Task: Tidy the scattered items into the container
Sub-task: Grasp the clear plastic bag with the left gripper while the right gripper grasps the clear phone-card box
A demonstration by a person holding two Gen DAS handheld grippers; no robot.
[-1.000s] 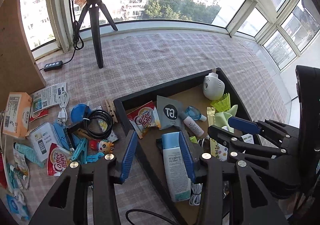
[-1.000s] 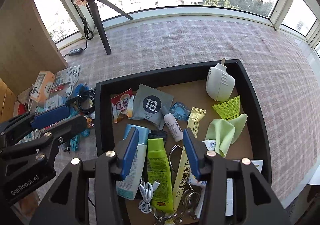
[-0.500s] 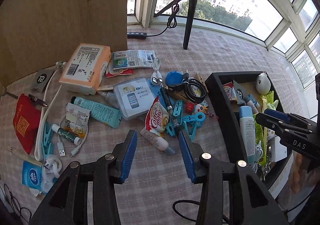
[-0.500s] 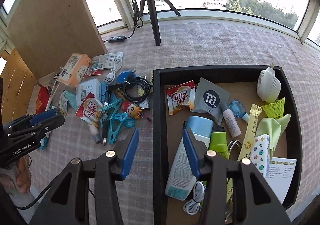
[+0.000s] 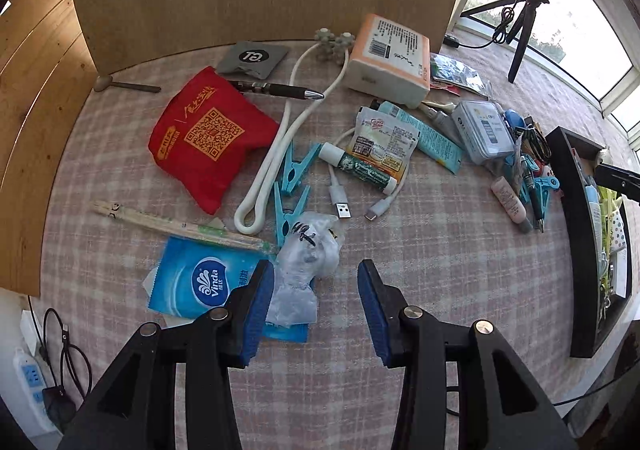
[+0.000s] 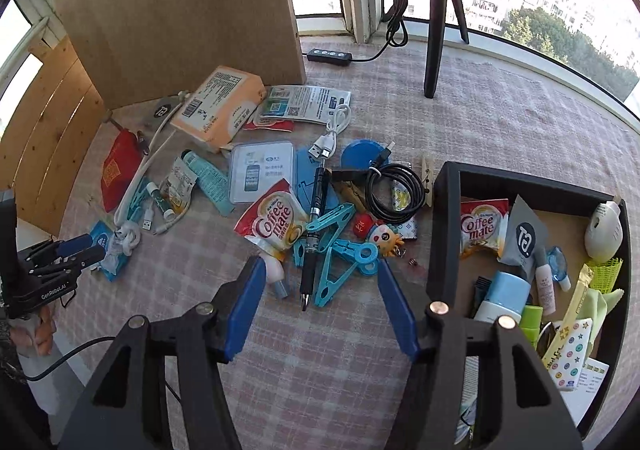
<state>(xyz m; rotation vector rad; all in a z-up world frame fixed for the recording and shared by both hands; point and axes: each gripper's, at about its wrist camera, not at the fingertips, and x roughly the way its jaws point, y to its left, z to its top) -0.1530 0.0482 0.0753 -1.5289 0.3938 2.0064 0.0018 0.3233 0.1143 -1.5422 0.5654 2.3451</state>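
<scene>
Left claw (image 5: 316, 304): half-wide, empty, poised over crumpled plastic bag (image 5: 310, 246).
Right claw (image 6: 320, 300): jaws just opened wide, empty, above black pen (image 6: 314, 226) and teal clips (image 6: 340, 258).
Bag handling: light, limp, slippery; pinch a bunched fold.
Container (image 6: 448, 226): right of clutter.

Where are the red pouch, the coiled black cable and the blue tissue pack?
red pouch (image 5: 208, 138): left wrist view, on its printed code.
coiled black cable (image 6: 396, 192): right wrist view, on the coil's strands.
blue tissue pack (image 5: 200, 282): left wrist view, on its logo.
</scene>
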